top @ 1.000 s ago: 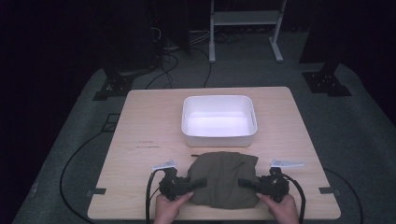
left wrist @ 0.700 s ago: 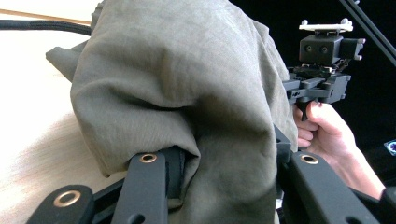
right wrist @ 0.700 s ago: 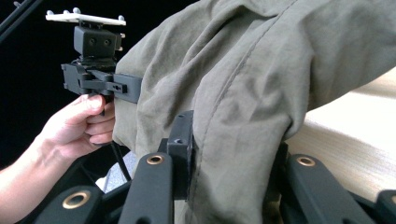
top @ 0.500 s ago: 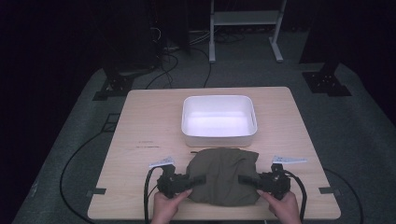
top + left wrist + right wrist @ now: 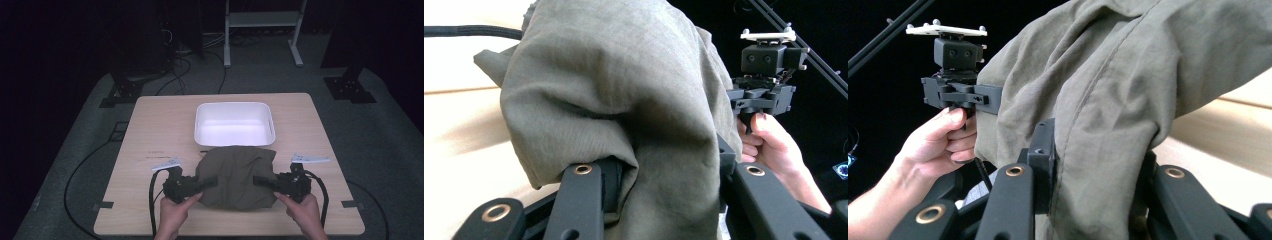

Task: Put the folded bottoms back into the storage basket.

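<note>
An olive green cloth (image 5: pixel 235 175) lies bunched at the front middle of the wooden table (image 5: pixel 150 130), just before a white tub (image 5: pixel 234 124). My left gripper (image 5: pixel 209 182) is shut on the cloth's left edge, and my right gripper (image 5: pixel 259 180) is shut on its right edge. In the left gripper view the cloth (image 5: pixel 624 100) drapes over both black jaws, with the other hand and its gripper (image 5: pixel 764 85) beyond. In the right gripper view the cloth (image 5: pixel 1118 90) hangs between the jaws, and the other gripper (image 5: pixel 960 75) sits at the left.
The white tub stands empty at the table's middle, its near rim touching or almost touching the cloth. Black cables (image 5: pixel 152 200) trail from both grippers off the front edge. Stand bases (image 5: pixel 122 92) and a white frame (image 5: pixel 260 25) stand on the dark floor behind.
Both grippers have stayed on the cloth's edges and shifted slightly toward the front edge; the cloth has bunched up a little higher between them.
</note>
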`<state>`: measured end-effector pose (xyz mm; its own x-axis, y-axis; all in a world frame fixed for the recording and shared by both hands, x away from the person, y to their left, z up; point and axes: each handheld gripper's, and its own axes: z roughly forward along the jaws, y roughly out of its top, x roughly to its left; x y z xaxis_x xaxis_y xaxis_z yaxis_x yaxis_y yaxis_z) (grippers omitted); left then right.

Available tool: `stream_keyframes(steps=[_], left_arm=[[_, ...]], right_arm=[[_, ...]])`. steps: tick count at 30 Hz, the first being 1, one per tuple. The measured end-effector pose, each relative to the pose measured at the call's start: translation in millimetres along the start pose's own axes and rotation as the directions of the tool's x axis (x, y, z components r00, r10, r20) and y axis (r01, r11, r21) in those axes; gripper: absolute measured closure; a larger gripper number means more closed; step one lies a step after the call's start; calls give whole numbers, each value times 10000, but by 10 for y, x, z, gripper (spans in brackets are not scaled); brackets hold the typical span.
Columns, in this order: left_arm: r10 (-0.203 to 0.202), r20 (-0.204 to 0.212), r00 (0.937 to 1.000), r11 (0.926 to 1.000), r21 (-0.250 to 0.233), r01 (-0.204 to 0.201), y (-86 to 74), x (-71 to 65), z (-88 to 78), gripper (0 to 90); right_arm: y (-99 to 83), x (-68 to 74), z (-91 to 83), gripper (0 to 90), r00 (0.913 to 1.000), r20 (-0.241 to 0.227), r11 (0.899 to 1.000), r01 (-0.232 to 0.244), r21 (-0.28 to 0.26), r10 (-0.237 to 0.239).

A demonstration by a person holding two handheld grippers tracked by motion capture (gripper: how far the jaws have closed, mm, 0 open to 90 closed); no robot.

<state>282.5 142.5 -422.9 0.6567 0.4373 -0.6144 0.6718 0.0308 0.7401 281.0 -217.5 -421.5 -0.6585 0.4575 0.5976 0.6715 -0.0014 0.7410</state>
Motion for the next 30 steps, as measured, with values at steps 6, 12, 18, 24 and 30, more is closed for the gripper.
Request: stream_keyframes(steps=[6,12,18,24,30], left_arm=[[194,27,9998,9998,-76,-194,157,-34,-20,620],[225,53,9997,9995,-224,-224,315,-47,-7,620],[388,-50,9992,9988,-289,-389,448,-61,-15,620],[390,-27,9992,9986,-370,-391,592,-60,-8,620],[516,-98,9986,9981,-337,-519,712,-65,7,620]], right_arm=[[137,28,-18,656,9999,-100,9997,-40,-258,37],[269,37,-30,655,9999,-113,9989,80,-458,-85],[396,34,-17,655,9998,-131,9984,152,-552,-160],[536,40,-9,656,9998,-93,9978,194,-632,-200],[652,39,-13,655,9997,-62,9972,217,-722,-222]])
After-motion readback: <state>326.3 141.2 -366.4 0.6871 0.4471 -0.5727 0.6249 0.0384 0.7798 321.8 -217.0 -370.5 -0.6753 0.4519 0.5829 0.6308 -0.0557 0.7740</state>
